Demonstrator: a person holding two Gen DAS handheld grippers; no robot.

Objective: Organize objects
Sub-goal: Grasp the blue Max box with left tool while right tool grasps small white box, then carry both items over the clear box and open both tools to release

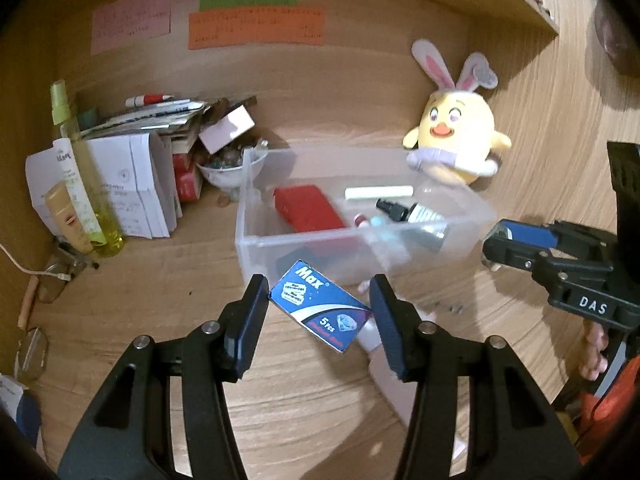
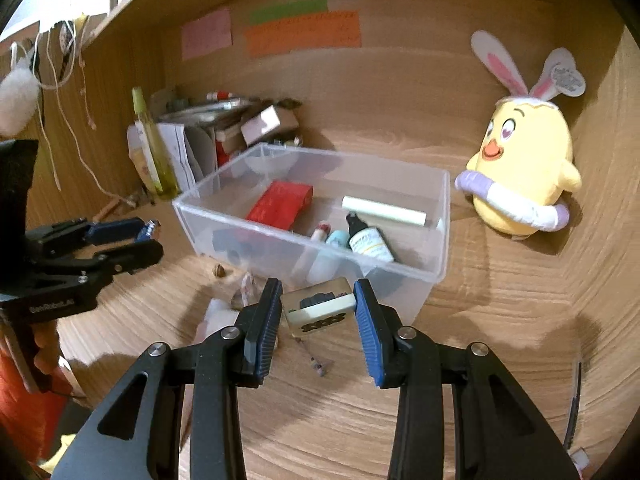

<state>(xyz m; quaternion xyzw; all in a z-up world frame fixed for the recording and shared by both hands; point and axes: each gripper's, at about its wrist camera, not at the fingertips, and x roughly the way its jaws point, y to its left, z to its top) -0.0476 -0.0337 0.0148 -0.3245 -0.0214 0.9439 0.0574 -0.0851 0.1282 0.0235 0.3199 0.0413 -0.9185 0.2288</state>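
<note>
- The left tongs (image 1: 319, 307) are clamped on a blue razor-blade box (image 1: 320, 309) printed "Max", held tilted between the two pads, above the wooden table (image 1: 304, 400) and just in front of the clear plastic bin (image 1: 256, 240).
- The right tongs (image 2: 318, 307) are clamped on a small clear block (image 2: 319, 307) with a dark shape inside and a pale band across it (what it is, I cannot tell), held just before the bin's near wall.
- Inside the bin lie a red box (image 1: 308, 208), a white stick (image 1: 379, 192), a dark dropper bottle (image 2: 368, 240) and a few small pale items, blurred.
- A yellow chick plush (image 2: 524, 168) with rabbit ears leans against the back panel, to the right of the bin.
- To the left of the bin stand a tall yellow-green spray bottle (image 1: 86, 184), white paper boxes (image 1: 132, 188) and a bowl (image 1: 236, 172) of small things.
- Pink, green and orange notes (image 1: 256, 26) are stuck on the back panel.
</note>
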